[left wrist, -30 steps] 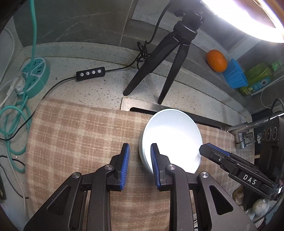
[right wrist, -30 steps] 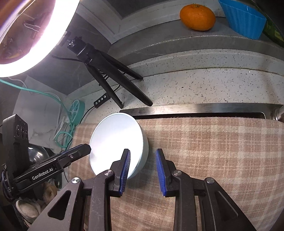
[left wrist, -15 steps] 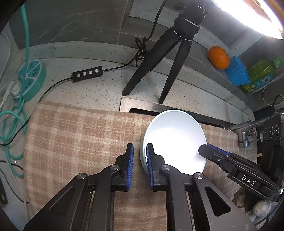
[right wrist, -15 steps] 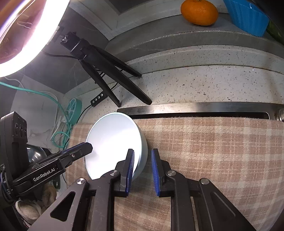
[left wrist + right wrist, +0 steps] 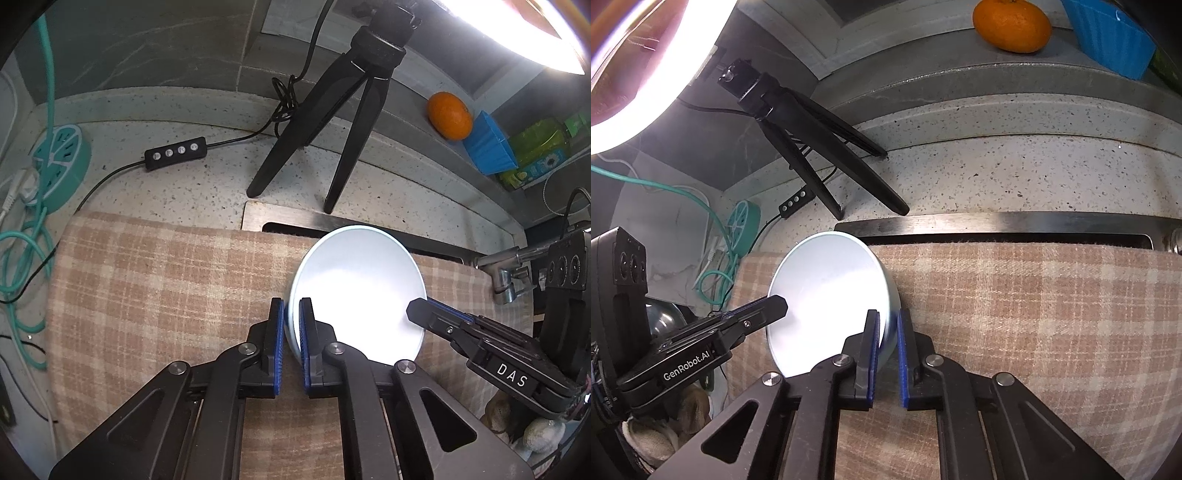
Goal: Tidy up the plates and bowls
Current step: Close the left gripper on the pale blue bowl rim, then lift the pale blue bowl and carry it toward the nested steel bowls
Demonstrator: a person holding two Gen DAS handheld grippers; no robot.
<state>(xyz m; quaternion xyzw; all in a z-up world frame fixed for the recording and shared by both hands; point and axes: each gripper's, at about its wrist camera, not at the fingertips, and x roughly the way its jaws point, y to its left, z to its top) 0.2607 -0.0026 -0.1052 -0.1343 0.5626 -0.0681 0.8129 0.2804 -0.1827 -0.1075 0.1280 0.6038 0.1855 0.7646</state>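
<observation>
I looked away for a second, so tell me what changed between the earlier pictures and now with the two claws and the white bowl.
Both claws have just been closing onto the white bowl: the left claw now pinches its left rim, the right claw its right rim, one pad inside and one outside. The bowl is on the plaid cloth as before; tripod and orange unchanged.

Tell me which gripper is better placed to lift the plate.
Neither alone: the left gripper and right gripper each clamp opposite rims of the plate, so both should lift together.
</observation>
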